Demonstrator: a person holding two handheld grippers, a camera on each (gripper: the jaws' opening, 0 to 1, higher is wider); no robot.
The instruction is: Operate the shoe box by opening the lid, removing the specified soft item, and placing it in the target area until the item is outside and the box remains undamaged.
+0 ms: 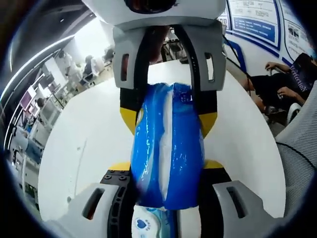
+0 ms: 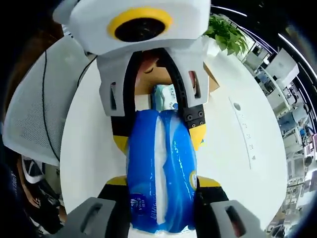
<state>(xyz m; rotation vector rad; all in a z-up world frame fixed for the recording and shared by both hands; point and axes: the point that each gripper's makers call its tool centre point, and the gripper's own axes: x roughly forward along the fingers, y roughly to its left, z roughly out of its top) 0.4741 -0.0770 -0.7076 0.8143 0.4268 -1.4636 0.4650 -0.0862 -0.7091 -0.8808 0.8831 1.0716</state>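
Observation:
A soft blue-and-white tissue pack (image 1: 168,148) hangs over the white table (image 1: 84,148), gripped from both ends. My left gripper (image 1: 166,166) is shut on its near end, and my right gripper (image 1: 168,119) reaches in from the top, shut on the far end. In the right gripper view the same pack (image 2: 161,168) sits between my right gripper (image 2: 162,181) and the left gripper (image 2: 158,138) opposite. Behind them stands the brown cardboard shoe box (image 2: 211,79), with another blue pack (image 2: 166,96) showing inside.
The round white table (image 2: 233,148) has a strip of small buttons (image 2: 245,131) set into it. A green plant (image 2: 225,32) stands at its far side. A grey mesh chair (image 2: 34,114) is beside the table. A seated person (image 1: 282,87) is near the wall posters.

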